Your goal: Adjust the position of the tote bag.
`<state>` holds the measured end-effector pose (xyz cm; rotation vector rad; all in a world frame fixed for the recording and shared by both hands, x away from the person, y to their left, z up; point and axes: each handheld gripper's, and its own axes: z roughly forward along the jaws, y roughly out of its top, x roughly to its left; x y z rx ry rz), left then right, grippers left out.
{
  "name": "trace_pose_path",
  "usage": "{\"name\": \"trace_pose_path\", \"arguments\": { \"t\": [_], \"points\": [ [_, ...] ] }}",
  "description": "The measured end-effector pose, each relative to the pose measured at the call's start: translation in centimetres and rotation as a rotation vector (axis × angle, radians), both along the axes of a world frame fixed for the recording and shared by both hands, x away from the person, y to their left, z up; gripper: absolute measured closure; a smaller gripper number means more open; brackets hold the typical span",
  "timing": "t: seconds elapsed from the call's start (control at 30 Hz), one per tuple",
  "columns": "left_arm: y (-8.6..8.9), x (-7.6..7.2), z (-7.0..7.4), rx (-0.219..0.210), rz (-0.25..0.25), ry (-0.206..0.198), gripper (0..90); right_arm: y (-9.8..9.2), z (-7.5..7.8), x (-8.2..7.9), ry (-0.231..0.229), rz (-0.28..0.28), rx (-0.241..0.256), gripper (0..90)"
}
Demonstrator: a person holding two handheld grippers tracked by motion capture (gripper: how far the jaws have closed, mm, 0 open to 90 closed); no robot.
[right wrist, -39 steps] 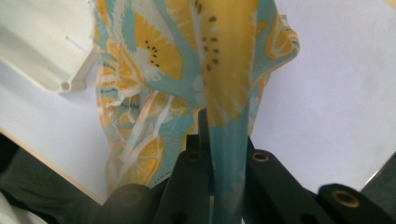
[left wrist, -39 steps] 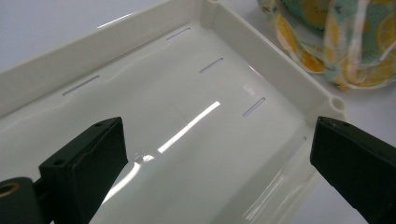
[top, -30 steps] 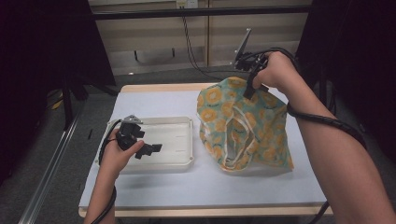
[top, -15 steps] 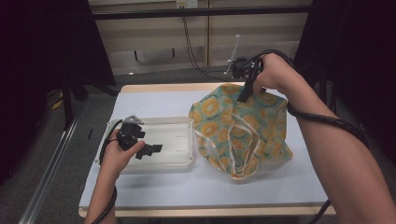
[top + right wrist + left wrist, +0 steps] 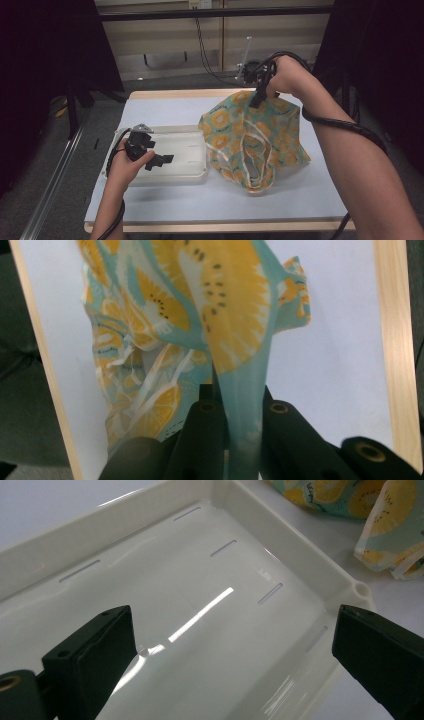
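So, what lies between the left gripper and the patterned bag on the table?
In the high view, the white tray's right half lies between the left gripper and the patterned bag, with nothing in it. The left gripper view shows the same bare tray floor.

Dim and dark around the evenly lit pale table top [image 5: 165,107]. Streaked with glare inside the glossy white plastic tray [image 5: 210,611]. Blurred up close on black jaws.

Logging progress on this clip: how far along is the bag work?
Done: right gripper is clamped on the fruit-print bag, far edge lifted.
In hand: the rest of the bag lies on the table.
Left: white tray holds nothing; left gripper hangs open over it.
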<state>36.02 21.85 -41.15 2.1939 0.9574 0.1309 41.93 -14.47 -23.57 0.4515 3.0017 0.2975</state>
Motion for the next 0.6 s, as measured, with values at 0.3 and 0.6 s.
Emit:
{"name": "trace_pose_path", "arguments": {
  "t": [0.3,0.6],
  "points": [
    [-0.3,-0.1,0.0,-0.003,-0.002,-0.009,3.6,-0.3,0.0,-0.3,0.013,-0.169,0.021,75.5],
    [-0.1,-0.1,0.2,-0.007,-0.002,-0.013,3.6,-1.8,0.2,-1.1,-0.001,-0.214,0.051,63.7]
  ]
}}
